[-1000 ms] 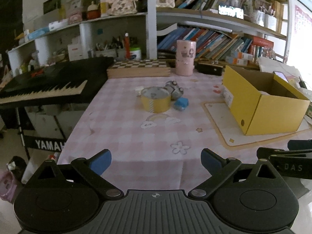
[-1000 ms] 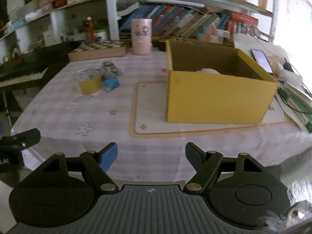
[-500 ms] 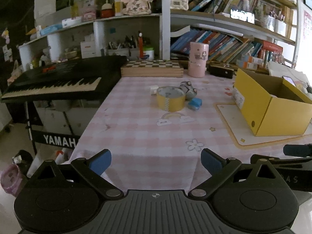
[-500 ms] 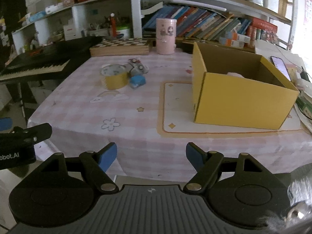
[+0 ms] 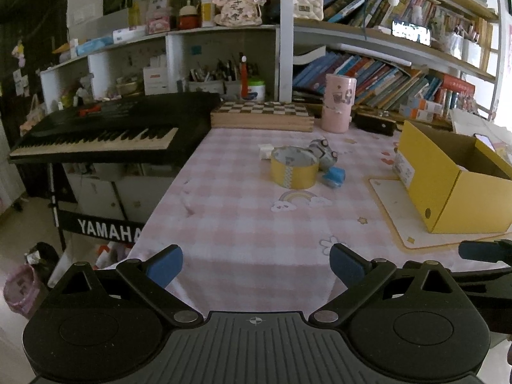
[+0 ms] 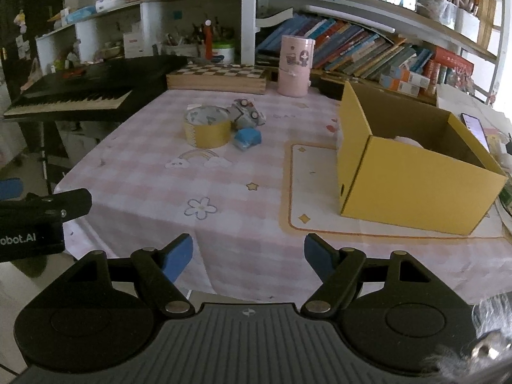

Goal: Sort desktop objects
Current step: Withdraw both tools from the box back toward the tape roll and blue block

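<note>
At the table's near edge in the left view, our left gripper (image 5: 256,260) gapes wide and empty; we have drawn back, and the tape (image 5: 294,169) now sits farther off. In the right view, our right gripper (image 6: 248,252), likewise wide and empty, has swung left, so the box (image 6: 412,163) lies right and sorting awaits a fresh reach.

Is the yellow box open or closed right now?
Open: the yellow box has no lid on; its brown inside and something white show.

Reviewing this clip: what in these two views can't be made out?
- Yellow box contents: right wrist view, near wall hides all but a white scrap.
- White block: left wrist view, behind the tape roll, too small to identify.
- Left gripper: right wrist view, cut off by the edge.
</note>
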{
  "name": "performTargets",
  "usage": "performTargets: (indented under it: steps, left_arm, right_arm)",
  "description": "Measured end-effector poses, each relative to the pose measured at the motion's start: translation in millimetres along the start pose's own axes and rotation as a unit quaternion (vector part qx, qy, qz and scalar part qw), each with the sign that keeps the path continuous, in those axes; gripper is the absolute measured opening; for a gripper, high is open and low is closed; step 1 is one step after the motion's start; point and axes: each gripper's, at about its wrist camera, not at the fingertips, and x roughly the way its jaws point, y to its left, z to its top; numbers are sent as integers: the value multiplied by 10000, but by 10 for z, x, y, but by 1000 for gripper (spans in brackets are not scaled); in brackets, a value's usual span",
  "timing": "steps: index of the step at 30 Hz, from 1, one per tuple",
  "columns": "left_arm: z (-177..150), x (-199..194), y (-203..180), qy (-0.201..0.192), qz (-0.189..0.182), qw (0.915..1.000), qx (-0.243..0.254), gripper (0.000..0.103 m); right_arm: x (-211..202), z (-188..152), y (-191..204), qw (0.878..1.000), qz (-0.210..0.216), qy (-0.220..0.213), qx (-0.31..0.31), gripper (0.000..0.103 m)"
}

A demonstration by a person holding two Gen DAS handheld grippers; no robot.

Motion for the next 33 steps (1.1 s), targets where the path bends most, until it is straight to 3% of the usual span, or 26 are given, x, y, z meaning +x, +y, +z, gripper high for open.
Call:
performTargets:
  steps: [8, 33]
  left_arm:
    - [135, 191, 41, -1, 101, 9999, 94, 100]
    - [683, 1267, 67, 441, -119, 9990, 23, 100]
  right_arm:
    - [197, 128, 85, 9999, 138, -40, -54, 75]
    - [1142, 765, -4, 9998, 64, 138, -90, 75]
